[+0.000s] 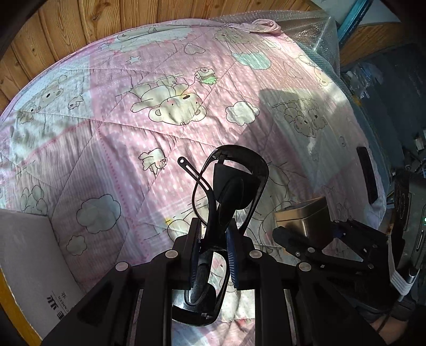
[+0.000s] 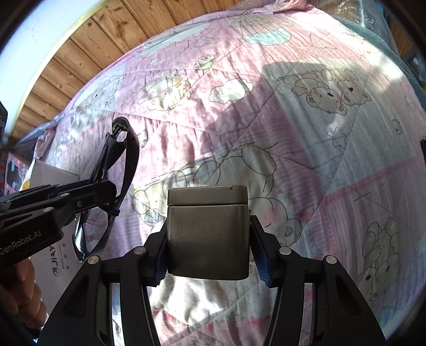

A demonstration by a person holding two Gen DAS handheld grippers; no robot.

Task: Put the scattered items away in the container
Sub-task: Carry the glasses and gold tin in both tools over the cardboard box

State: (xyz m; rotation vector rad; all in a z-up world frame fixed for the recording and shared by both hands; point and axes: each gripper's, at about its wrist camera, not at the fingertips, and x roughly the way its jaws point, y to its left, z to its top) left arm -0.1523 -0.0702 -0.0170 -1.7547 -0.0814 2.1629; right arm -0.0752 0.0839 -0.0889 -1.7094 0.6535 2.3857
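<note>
My left gripper [image 1: 213,252] is shut on black folded sunglasses [image 1: 229,186], held upright above the pink quilt. In the right wrist view the same sunglasses [image 2: 125,159] hang from the left gripper [image 2: 106,191] at the left. My right gripper [image 2: 210,255] is shut on a grey metal tin [image 2: 207,231] with a lid, lifted over the quilt. That tin [image 1: 303,221] and the right gripper [image 1: 306,239] show at the lower right of the left wrist view. A white cardboard box [image 1: 29,255] sits at the lower left; its side [image 2: 53,266] also shows under the left gripper.
A pink quilt [image 1: 159,87] with bear prints covers the bed. Wooden wall panels [image 1: 93,24] run behind it. A black flat object [image 1: 368,175] lies near the quilt's right edge. Bubble wrap [image 1: 306,29] lies at the far right corner. A hand [image 2: 24,287] holds the left gripper.
</note>
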